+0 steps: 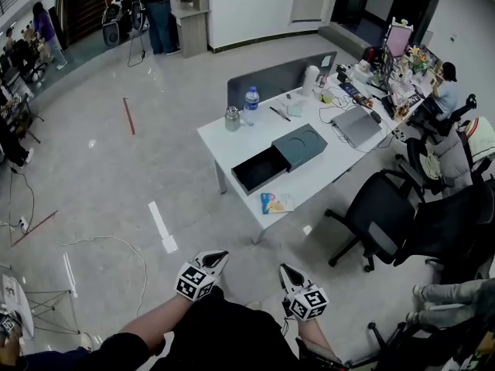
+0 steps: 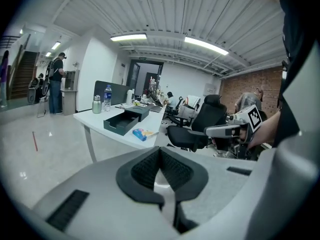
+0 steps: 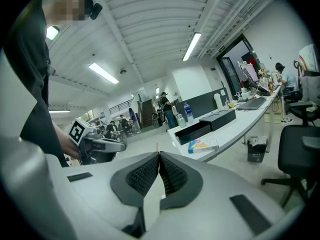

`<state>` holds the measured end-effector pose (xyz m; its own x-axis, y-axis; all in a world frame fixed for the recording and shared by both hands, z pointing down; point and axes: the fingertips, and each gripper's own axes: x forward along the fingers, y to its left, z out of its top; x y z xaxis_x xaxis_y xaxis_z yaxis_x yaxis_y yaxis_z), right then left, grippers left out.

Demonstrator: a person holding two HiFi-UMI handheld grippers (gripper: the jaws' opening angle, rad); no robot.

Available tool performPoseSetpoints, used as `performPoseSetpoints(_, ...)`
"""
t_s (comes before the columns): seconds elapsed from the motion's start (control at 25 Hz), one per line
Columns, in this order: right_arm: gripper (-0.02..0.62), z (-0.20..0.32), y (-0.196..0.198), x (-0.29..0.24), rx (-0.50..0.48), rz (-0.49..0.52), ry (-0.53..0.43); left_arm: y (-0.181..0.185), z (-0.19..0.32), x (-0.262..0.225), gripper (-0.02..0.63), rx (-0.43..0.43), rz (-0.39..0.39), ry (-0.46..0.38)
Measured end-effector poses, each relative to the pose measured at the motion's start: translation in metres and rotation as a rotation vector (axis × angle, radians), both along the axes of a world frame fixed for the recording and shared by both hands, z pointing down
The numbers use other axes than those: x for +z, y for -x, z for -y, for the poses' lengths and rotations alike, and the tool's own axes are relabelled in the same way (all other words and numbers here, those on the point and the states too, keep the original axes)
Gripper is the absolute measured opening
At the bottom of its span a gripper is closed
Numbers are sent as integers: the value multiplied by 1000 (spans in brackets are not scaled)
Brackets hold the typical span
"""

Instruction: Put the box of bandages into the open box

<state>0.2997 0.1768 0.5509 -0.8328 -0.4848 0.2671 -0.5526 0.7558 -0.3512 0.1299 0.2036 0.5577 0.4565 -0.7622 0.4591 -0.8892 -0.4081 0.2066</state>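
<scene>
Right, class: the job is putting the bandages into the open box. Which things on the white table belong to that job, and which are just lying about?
Belong to the job:
box of bandages
open box

Just lying about:
water bottle
metal flask
pen
closed laptop

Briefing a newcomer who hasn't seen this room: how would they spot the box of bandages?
Find the white table in mid-room. At its near end lies an open dark box; beside it, by the table's edge, is the box of bandages, the only small, flat, blue-and-yellow thing there.
</scene>
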Motion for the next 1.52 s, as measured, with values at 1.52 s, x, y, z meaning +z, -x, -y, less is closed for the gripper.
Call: performPoseSetpoints(1.52, 26, 123, 129, 0, 69, -225, -37, 155, 107, 11, 8, 101, -49, 28)
